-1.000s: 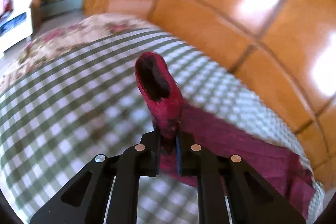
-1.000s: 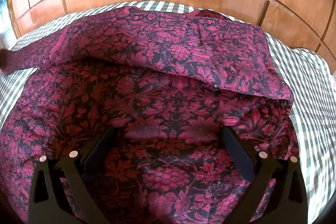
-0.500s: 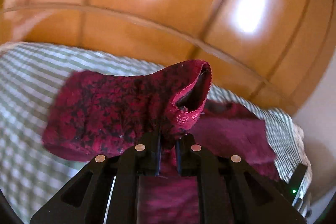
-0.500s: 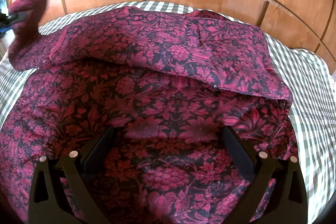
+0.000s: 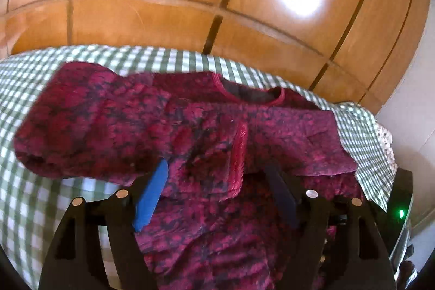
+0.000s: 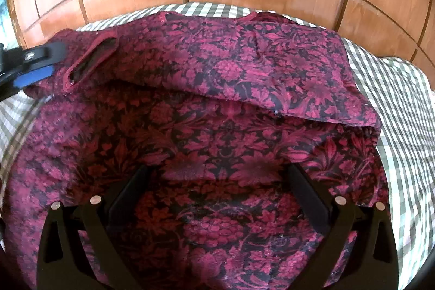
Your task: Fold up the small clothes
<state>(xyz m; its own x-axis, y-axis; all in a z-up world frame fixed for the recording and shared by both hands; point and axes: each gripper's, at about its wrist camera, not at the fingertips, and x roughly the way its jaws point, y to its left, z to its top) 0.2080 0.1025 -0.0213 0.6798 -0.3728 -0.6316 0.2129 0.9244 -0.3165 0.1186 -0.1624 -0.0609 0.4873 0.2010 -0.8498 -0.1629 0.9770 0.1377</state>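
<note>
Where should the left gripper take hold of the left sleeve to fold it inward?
At the cuff, coming from the garment's outer side. The sleeve lies flat across the garment, and the cuff's thick hemmed opening gives the open left gripper an edge.

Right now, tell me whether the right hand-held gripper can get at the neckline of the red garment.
Probably yes. The right hand-held gripper is open over the garment, and only flat folded cloth lies between it and the neckline; nothing stands in the way.
</note>
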